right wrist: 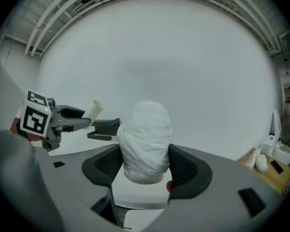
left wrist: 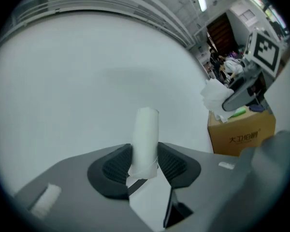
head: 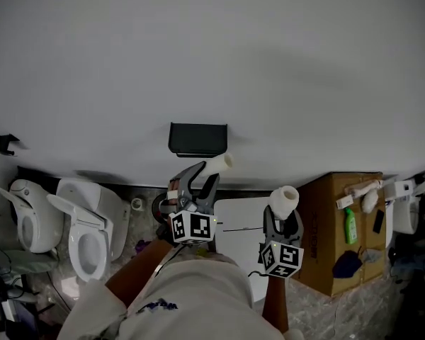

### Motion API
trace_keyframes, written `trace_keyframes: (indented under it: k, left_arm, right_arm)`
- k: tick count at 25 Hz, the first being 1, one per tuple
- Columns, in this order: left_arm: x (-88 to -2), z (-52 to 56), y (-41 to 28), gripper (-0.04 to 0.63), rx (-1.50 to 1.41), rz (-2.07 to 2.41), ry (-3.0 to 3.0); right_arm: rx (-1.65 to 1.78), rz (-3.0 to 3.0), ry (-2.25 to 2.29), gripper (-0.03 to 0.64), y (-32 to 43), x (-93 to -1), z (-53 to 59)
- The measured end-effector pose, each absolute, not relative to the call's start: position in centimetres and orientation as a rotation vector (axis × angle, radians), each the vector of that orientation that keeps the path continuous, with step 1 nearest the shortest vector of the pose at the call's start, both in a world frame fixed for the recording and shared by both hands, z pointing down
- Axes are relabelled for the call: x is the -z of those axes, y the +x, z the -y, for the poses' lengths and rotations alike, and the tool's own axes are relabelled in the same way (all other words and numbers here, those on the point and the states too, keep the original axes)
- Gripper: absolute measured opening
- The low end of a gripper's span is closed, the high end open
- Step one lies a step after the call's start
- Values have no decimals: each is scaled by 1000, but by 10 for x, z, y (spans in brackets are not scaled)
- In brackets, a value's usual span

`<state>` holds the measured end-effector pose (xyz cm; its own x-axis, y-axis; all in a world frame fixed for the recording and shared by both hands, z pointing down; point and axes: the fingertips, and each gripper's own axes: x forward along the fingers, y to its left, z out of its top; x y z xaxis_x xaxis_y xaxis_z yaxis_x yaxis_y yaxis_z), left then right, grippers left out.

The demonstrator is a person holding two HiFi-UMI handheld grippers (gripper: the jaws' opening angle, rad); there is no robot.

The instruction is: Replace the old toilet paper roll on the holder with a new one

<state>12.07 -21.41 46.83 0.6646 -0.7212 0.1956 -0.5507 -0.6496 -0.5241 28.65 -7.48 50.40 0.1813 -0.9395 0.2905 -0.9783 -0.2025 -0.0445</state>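
We had the left gripper (left wrist: 145, 162) closed partway on the old roll (left wrist: 146, 132), a bare thin white tube pinched near its lower end between both pads. In the head view the tube stuck out up and to the right, just below the lower right corner of the black holder (head: 197, 139) on the white wall (head: 212, 62). Our right gripper (right wrist: 146, 166) was clamped wider on the new roll (right wrist: 146, 137), a plump white roll standing end-up between its jaws, to the right of and lower than the holder in the head view and just left of the cardboard box (head: 326, 218).
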Motion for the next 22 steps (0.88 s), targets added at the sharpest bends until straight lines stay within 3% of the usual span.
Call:
trace_keyframes:
  k: [10,22]
  left_arm:
    - [-471,216,33,176,420,-1211,-2582]
    - [-462,224,-12,178,279,-1406,-2572]
  right_arm:
    - [-161,1753,2057,298,297,-531,86]
    - [44,1702,1706,298,266,-550,141]
